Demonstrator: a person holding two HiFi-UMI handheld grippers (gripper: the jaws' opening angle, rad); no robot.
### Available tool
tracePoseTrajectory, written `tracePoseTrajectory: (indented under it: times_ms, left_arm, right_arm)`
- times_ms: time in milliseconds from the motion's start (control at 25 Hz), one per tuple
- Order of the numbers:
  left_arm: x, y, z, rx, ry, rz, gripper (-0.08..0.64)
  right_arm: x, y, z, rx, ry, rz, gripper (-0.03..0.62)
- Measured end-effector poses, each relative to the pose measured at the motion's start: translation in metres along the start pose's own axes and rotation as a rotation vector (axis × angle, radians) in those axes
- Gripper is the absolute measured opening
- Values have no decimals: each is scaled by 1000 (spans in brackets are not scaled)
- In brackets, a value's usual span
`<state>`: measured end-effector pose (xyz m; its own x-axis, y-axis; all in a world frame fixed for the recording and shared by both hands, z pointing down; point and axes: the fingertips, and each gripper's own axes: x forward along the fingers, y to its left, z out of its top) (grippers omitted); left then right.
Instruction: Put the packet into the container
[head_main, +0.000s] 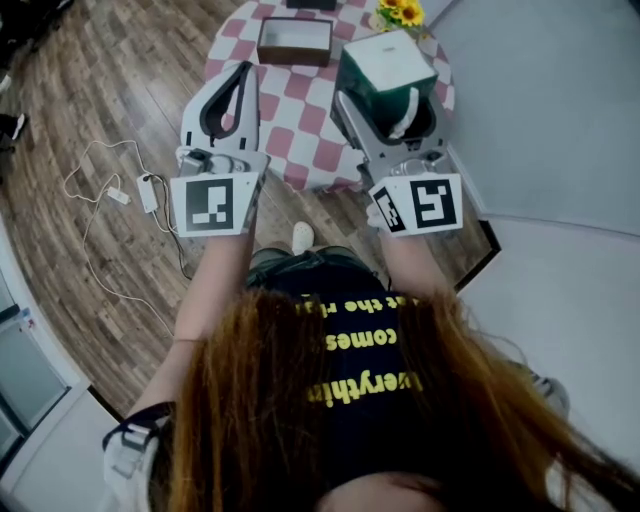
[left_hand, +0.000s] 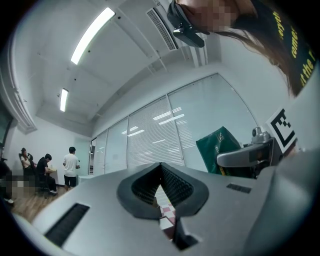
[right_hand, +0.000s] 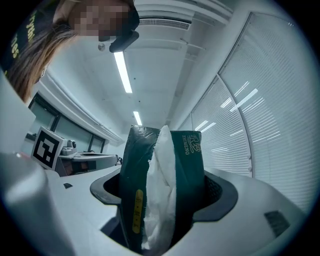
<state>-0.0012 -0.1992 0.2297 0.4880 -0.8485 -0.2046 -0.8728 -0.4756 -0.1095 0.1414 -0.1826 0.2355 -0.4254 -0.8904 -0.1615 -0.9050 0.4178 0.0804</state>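
Holding the green packet (head_main: 385, 62) clamped in the right tongs (right_hand: 162, 192) above the checkered surface (head_main: 295, 140) — left tongs (left_hand: 161, 172) closed on nothing — risks a slip on its soft, crumpled wrap, or a drop short of the brown container (head_main: 294, 40) at its 10 o'clock.

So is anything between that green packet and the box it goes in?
Nothing visible. The right gripper holds the packet; the open box sits beyond it to the left, only checked cloth between. The left gripper hangs short of the box.
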Motion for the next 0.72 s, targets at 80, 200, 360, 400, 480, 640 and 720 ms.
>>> tracePoseTrajectory:
  times_ms: [80, 200, 360, 400, 480, 640, 720]
  left_arm:
    - [4, 1, -4, 5, 1, 6, 2]
    - [9, 2, -10, 5, 7, 11, 2]
    - [19, 4, -15, 6, 15, 6, 2]
    - [22, 5, -16, 5, 18, 4, 2]
    - [30, 9, -19, 3, 18, -2, 2]
    - [50, 17, -27, -8, 3, -21, 2]
    - [59, 20, -27, -12, -6, -31, 2]
  right_arm:
    - [4, -5, -5, 7, -4, 2, 385]
    - [7, -10, -12, 17, -6, -1, 385]
    - [13, -18, -20, 30, 2, -9, 385]
    - [15, -20, -22, 31, 4, -13, 385]
    - [22, -24, -24, 32, 6, -20, 385]
    - [36, -33, -31, 24, 8, -39, 385]
    - [42, -38, -32, 19, 8, -49, 385]
